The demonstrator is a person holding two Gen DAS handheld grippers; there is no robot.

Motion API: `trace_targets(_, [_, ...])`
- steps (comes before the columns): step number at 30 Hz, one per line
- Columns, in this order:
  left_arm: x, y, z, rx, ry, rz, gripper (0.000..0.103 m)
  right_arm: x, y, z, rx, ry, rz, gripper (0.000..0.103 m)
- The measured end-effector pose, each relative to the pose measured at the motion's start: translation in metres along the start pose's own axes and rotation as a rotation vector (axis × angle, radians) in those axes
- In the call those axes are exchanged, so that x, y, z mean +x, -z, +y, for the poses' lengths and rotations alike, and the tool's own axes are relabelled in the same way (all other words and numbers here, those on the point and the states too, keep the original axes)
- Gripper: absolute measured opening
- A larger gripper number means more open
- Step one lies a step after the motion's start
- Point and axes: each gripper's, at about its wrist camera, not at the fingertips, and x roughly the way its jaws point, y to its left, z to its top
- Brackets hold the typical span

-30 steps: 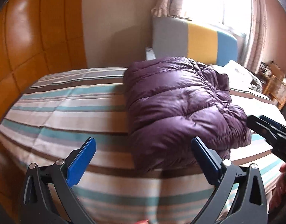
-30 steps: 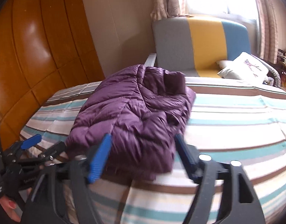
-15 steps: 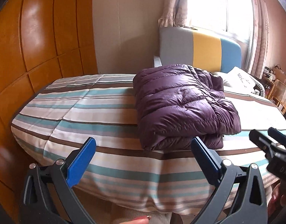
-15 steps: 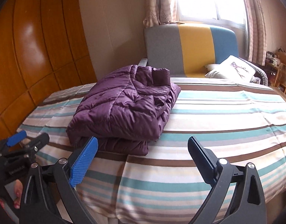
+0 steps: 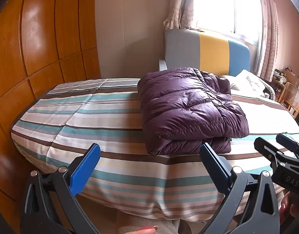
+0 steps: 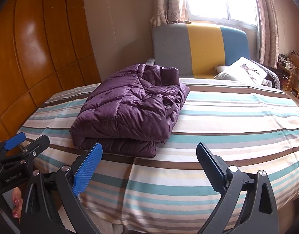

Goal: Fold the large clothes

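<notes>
Striped bedding (image 6: 217, 117) fills the ground under both grippers, which hang off the near edge of the bed. Left gripper (image 5: 149, 165) has its jaws spread wide with nothing between them, and the folded purple jacket (image 5: 188, 109) lies ahead of it, slightly toward its right finger and apart from the tips. Right gripper (image 6: 149, 161) is just as wide and empty, the jacket (image 6: 134, 107) lying ahead beyond its left finger, untouched; further off stand a headboard (image 6: 198, 48) and pillow (image 6: 245, 72).
</notes>
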Motion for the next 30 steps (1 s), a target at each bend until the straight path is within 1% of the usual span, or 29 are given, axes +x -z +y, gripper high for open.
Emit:
trace_targets(4, [0.0002,-0.0004,0.0005,-0.006,0.008,0.004,0.101,-0.0004,0.0003,0.0003,-0.001,-0.002,-0.001,0.097])
trace_targets(30, [-0.0016,0.004,-0.0027,-0.016,0.003,0.006,0.101,0.0033,0.0001,-0.0016,0.005,-0.001,0.003,0.097])
